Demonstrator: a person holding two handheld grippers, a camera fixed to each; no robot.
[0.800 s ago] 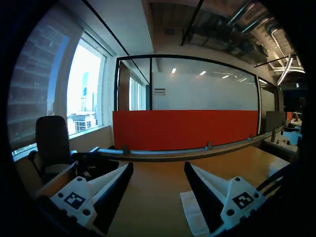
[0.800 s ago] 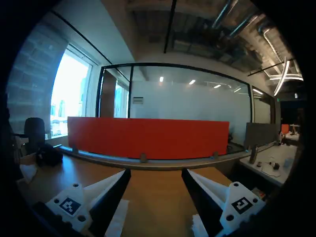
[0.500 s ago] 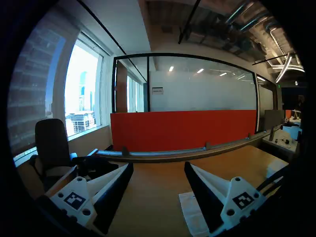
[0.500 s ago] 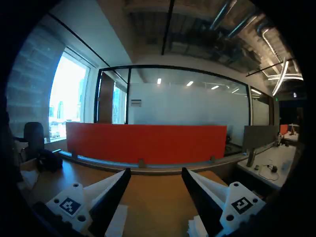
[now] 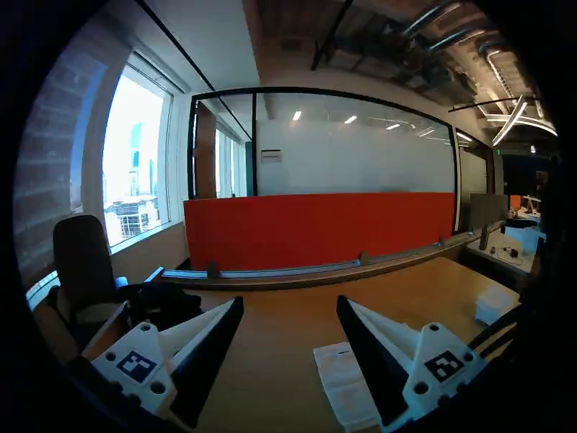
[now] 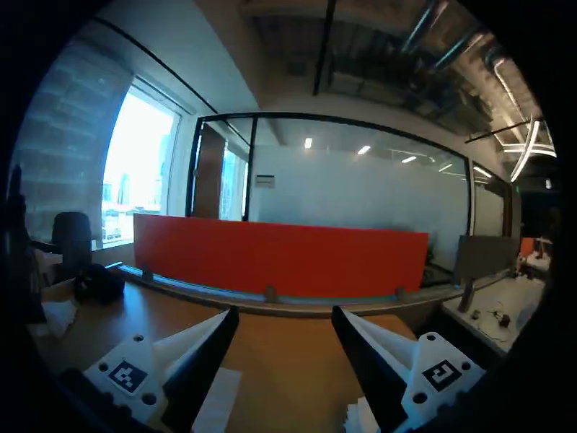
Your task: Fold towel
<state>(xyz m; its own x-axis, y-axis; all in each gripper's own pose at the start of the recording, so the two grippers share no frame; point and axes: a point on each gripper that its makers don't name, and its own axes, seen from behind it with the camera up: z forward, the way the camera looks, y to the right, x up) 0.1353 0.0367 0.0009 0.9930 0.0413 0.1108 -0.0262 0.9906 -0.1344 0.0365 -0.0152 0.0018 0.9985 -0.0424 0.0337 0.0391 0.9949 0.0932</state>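
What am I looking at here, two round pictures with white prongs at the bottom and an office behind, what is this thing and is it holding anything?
A person holds a two-finger gripper in each hand, and each gripper carries a fisheye camera looking forward along its fingers. The white prongs are those fingers. In the left gripper view, the left gripper is open above a wooden desk, with a white towel lying flat by one finger. In the right gripper view, the right gripper is open too, with white cloth low by its fingers, probably the same towel. Neither holds anything. An orange divider stands behind the desk.
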